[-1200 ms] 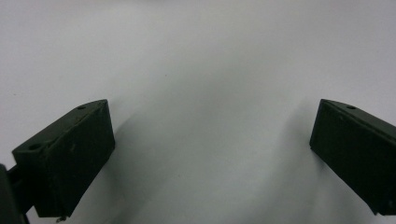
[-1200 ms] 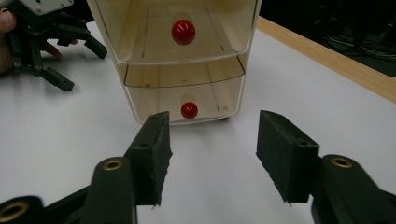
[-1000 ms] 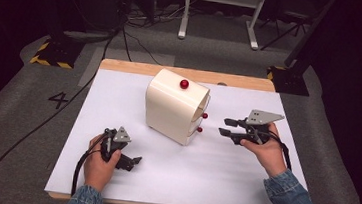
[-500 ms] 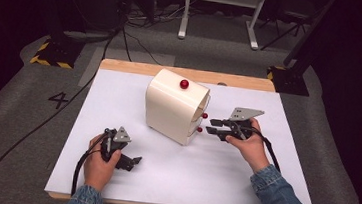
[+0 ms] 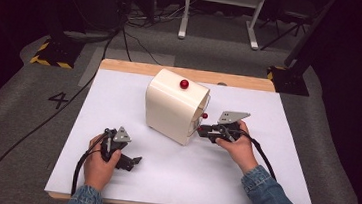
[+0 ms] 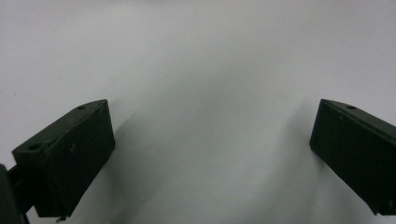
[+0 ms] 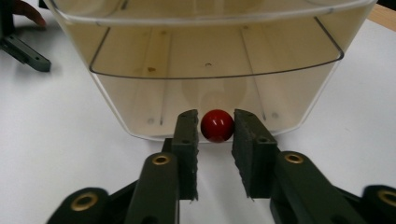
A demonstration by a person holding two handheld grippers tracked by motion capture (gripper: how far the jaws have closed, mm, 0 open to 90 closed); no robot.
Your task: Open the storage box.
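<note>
The small glossy red ball knob (image 7: 217,125) on the lower clear drawer front sits squarely between the 2 black jaws of the right gripper (image 7: 217,140), which have just been closing and now press against it on both sides, 1 pad at each flank of the ball. In the high view that right gripper (image 5: 205,131) lies level, just above the white bench (image 5: 241,188), its tips at the bottom corner of the open face of the cream, round-topped plastic cabinet (image 5: 171,106), with the person's right hand (image 5: 235,145) behind it and a denim sleeve (image 5: 272,201) trailing toward the near edge. The cabinet stands near the middle of the bench, a little toward its far side; a 2nd red knob (image 5: 184,84) sits on its rounded top and a 3rd red knob (image 5: 205,116) shows on the open face, just above the gripped one. Through the clear curved drawer front (image 7: 210,70) the right gripper view looks into a pale compartment whose floor and back wall are bare apart from a few small specks. The left gripper (image 5: 125,161) rests on the bench near the front left, well apart from the cabinet, held in the left hand (image 5: 98,162); in the left gripper view its 2 jaws stand wide apart over plain white surface, with nothing between them.
</note>
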